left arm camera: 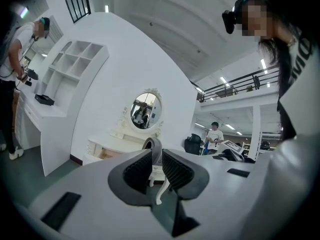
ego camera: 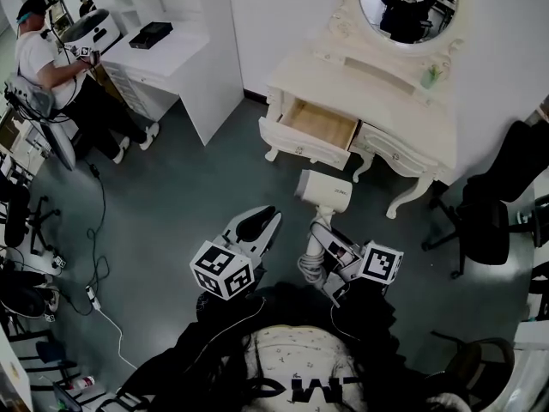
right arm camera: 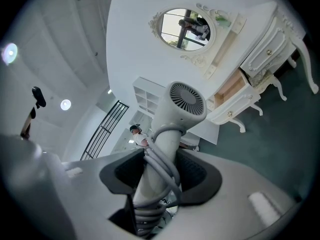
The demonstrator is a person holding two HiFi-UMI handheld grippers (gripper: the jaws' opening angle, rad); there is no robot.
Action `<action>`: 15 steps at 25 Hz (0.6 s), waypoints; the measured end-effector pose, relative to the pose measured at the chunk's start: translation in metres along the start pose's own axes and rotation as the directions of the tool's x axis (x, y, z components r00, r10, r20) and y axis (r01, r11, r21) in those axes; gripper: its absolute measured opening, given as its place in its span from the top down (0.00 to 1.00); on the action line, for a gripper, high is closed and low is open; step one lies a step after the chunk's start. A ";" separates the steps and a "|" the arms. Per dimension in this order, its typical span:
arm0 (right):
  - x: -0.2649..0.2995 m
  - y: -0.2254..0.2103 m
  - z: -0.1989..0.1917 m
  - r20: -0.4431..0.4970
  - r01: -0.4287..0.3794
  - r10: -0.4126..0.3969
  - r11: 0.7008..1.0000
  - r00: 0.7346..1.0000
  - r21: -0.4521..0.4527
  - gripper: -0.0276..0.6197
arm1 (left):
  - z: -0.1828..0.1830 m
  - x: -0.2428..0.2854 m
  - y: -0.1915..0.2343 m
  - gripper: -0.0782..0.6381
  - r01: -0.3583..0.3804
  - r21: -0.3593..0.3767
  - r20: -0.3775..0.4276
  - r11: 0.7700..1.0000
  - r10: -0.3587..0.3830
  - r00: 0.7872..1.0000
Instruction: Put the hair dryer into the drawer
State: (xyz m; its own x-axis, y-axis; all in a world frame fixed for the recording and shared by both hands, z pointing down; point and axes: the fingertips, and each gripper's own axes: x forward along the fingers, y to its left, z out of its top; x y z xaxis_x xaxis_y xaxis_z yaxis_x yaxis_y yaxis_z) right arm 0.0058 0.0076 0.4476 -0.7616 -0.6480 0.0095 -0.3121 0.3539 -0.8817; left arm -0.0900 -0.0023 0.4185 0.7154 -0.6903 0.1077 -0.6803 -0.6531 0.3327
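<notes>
**Status: hair dryer clamped, held short of the open drawer**

1. Right gripper (right arm camera: 159,170): I read its jaws as closed on the handle of the hair dryer (right arm camera: 183,103). Both pads press the handle, with the grey cord (right arm camera: 161,160) wound round it between them. The dryer's grille end points away from the gripper, towards the dressing table (ego camera: 375,69).

2. Left gripper (left arm camera: 156,160): the jaws stand slightly apart, with a narrow gap and nothing in it. In the head view it sits just left of the right gripper (ego camera: 327,249), clear of the dryer.

3. Position of the hair dryer (ego camera: 324,191): it is in the air over the dark floor (ego camera: 189,196), near the front panel of the drawer (ego camera: 319,127) but not touching it.

4. Drawer: it is pulled out on the table's left side. The top is open and I can see the bare wooden bottom. The front edge faces me, and the side walls run back under the table top.

5. Clearances:
   - There is bare floor between the dryer and the drawer front.
   - The white desk (ego camera: 176,57) stands to the left, apart from the table across a strip of floor.
   - A black chair (ego camera: 485,221) stands to the right, near the table's right leg.
   - A person (ego camera: 47,58) works at the far left, well apart.
</notes>
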 end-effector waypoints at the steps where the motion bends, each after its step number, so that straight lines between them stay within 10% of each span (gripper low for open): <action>1: 0.000 -0.001 -0.001 0.003 0.009 -0.009 1.000 1.000 0.002 0.63 | -0.001 -0.001 0.001 0.81 0.004 -0.003 -0.003 1.000 -0.004 1.000; 15: 0.005 -0.023 0.019 -0.009 0.065 -0.065 0.998 0.998 0.026 0.63 | -0.003 0.031 0.015 0.81 0.026 -0.051 -0.011 0.998 -0.027 1.000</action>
State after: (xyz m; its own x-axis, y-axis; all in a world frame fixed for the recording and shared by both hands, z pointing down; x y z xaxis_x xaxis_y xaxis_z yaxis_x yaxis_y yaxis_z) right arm 0.0200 -0.0166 0.4591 -0.7447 -0.6636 0.0706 -0.3457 0.2932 -0.8914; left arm -0.0776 -0.0326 0.4299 0.7351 -0.6691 0.1093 -0.6523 -0.6540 0.3831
